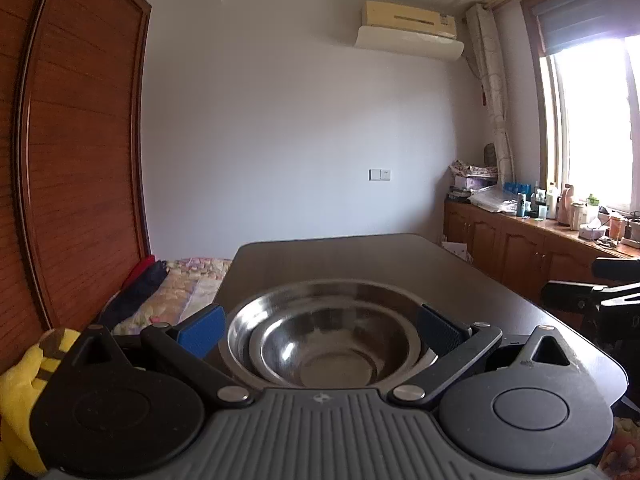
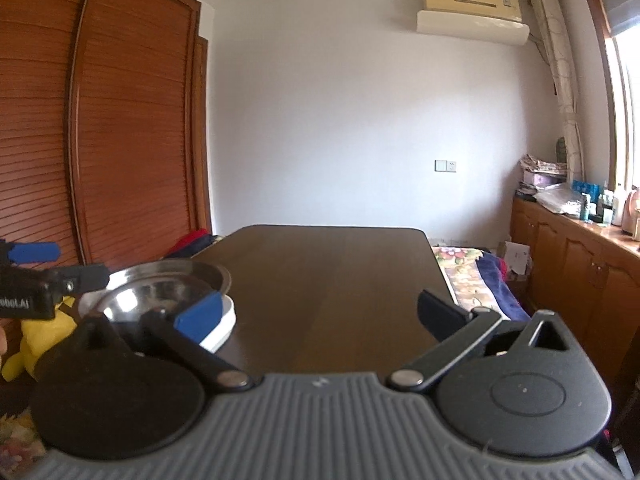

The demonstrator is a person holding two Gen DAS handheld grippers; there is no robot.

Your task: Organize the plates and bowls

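We see two steel bowls (image 1: pixel 324 344) nested, sitting on a white plate (image 2: pixel 222 326) at the near left corner of the dark table (image 2: pixel 340 276). Our left gripper (image 1: pixel 322 324) has its jaws spread around the stack, pads not pressing. Our right gripper (image 2: pixel 320 312) is wide apart over bare tabletop, holding nothing. Stacking looks mostly done; nothing else left that we can see.
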